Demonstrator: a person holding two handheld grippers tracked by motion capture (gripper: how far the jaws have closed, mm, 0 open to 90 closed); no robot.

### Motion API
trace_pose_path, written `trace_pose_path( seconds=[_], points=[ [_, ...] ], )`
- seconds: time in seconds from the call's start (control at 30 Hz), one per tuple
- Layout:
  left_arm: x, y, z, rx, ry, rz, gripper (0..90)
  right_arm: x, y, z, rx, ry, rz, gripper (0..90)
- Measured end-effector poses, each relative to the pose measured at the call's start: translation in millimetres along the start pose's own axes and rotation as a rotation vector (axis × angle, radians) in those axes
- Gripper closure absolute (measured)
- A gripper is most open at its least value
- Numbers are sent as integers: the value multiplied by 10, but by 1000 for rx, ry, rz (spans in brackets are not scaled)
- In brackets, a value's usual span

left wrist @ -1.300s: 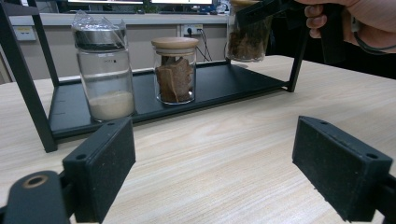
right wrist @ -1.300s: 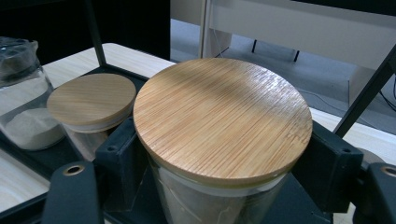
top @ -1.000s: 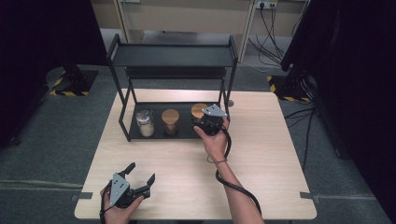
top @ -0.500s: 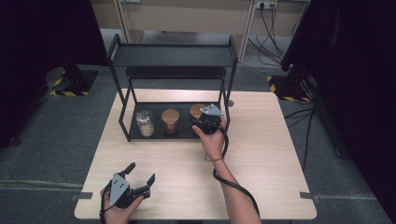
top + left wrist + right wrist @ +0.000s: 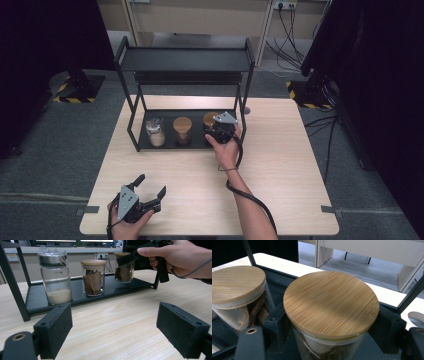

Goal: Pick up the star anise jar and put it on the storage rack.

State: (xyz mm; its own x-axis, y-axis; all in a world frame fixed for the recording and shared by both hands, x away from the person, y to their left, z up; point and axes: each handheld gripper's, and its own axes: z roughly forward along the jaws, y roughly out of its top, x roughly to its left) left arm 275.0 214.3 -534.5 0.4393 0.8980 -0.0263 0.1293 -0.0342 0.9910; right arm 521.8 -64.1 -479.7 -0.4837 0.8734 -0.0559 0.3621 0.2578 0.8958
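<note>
1. The right gripper (image 5: 216, 131) has its jaws clamped on the glass body of the bamboo-lidded jar (image 5: 331, 305), just under the lid, probably so the lid stays seated.
2. That jar stands at the right end of the black rack's (image 5: 131, 125) lower tray, near the right post.
3. Left of it on the tray sit a second wooden-lidded jar (image 5: 182, 130) and a foil-capped jar (image 5: 155, 132) of pale powder.
4. The left gripper (image 5: 148, 189) rests well in front of the rack with jaws apart and empty, seemingly waiting.
</note>
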Motion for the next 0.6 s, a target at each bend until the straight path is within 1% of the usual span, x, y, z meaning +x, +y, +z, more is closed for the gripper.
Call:
trace_pose_path(
  seconds=[0.6],
  points=[
    [0,0,0,0,-2,1,128,18,-57,97,23,-7,4,258]
  ],
)
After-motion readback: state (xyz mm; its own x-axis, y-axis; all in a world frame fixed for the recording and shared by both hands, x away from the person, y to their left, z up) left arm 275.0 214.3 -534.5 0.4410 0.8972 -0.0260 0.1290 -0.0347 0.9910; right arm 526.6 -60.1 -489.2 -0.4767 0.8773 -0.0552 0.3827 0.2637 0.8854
